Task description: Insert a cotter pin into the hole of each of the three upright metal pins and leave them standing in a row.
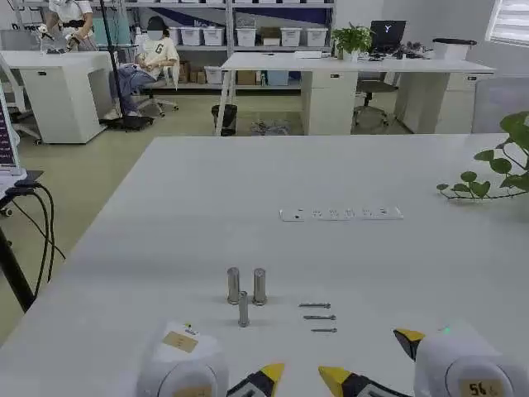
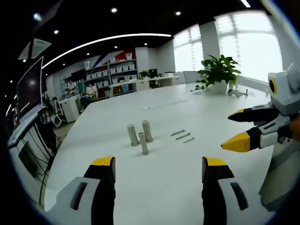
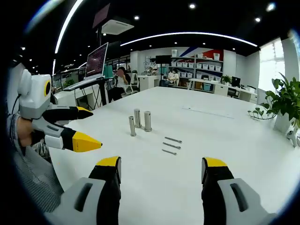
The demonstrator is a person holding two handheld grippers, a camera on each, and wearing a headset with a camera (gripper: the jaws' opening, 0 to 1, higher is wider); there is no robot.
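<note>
Three short metal pins [image 1: 243, 308] stand upright in a tight cluster on the white table [image 1: 165, 231], two behind and one in front. Three thin cotter pins [image 1: 319, 317] lie flat in a column just right of them. The left gripper view shows the metal pins [image 2: 144, 143] and cotter pins [image 2: 183, 136] ahead of my open, empty left gripper [image 2: 159, 164]. My right gripper [image 3: 162, 162] is open and empty too, short of the metal pins [image 3: 137, 118] and cotter pins [image 3: 171, 146]. Both grippers hang near the table's front edge, the left gripper [image 1: 266, 376] beside the right gripper [image 1: 372, 359].
A white power strip [image 1: 340, 213] lies mid-table beyond the pins. A leafy plant [image 1: 496, 165] reaches in at the table's right edge. Cables and a stand [image 1: 16, 190] sit off the left side. People sit at desks far behind.
</note>
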